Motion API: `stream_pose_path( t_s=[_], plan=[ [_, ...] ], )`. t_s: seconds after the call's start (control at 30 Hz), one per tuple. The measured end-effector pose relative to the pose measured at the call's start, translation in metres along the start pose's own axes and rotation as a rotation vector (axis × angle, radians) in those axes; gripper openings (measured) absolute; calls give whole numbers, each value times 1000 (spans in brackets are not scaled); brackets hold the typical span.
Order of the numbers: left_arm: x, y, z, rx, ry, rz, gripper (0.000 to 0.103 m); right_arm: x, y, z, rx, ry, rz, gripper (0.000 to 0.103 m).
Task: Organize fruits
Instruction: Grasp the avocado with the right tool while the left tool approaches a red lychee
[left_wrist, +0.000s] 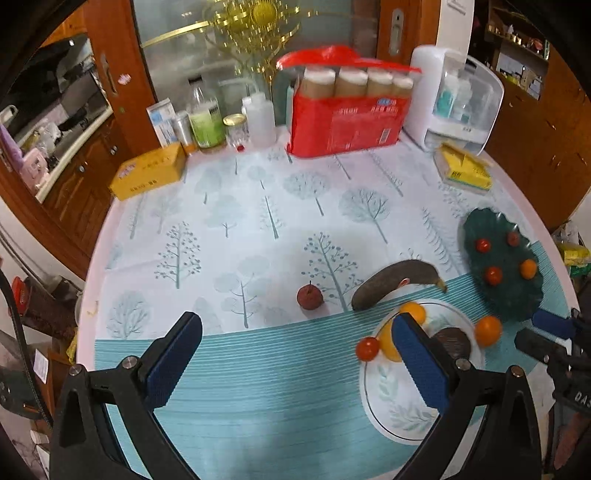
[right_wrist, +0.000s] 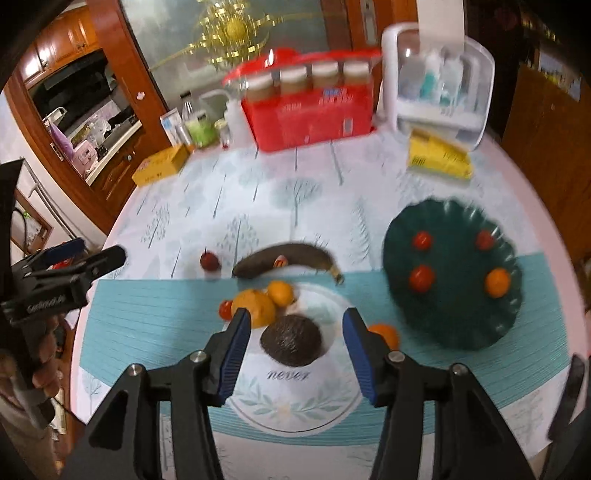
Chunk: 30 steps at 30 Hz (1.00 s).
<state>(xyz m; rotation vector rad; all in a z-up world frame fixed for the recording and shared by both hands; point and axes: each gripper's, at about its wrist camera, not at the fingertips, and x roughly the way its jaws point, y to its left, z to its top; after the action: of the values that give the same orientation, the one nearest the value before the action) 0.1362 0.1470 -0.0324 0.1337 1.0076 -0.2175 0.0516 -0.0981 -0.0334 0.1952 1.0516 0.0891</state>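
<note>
My right gripper (right_wrist: 295, 314) is open and hangs over a white leaf-patterned plate (right_wrist: 295, 406), its blue pads either side of a dark avocado (right_wrist: 290, 341) without touching it. On the same plate lie a large yellow-orange fruit (right_wrist: 255, 306) and a small orange (right_wrist: 280, 291). A cherry tomato (right_wrist: 224, 309) sits at its left rim and another orange (right_wrist: 386, 334) just off its right. Behind the plate lie a blackened banana (right_wrist: 280, 258) and a small red apple (left_wrist: 309, 295). My left gripper (left_wrist: 295, 325) is open and empty, in front of the apple.
A dark green scalloped plate (right_wrist: 454, 314) at the right holds three tomatoes and one orange. At the back of the round table stand a red package (left_wrist: 347, 122), bottles, a yellow box (left_wrist: 147, 173), a white dispenser (left_wrist: 454, 99) and a yellow packet (left_wrist: 463, 170).
</note>
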Motion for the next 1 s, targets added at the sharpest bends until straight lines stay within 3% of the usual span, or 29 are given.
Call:
stream_pose_path(
  t_s=[0.4,0.67,1.0],
  plan=[
    [117,0,-6,10,125,-28,99,85,-13,-14,125,112,80,53],
    [150,8,-2,-69,131,-59,93,105,-19,-15,168,93,85,59],
    [162,2,-3,-57,118,-69,80,132,-29,-22,253,160,157,64]
  ],
)
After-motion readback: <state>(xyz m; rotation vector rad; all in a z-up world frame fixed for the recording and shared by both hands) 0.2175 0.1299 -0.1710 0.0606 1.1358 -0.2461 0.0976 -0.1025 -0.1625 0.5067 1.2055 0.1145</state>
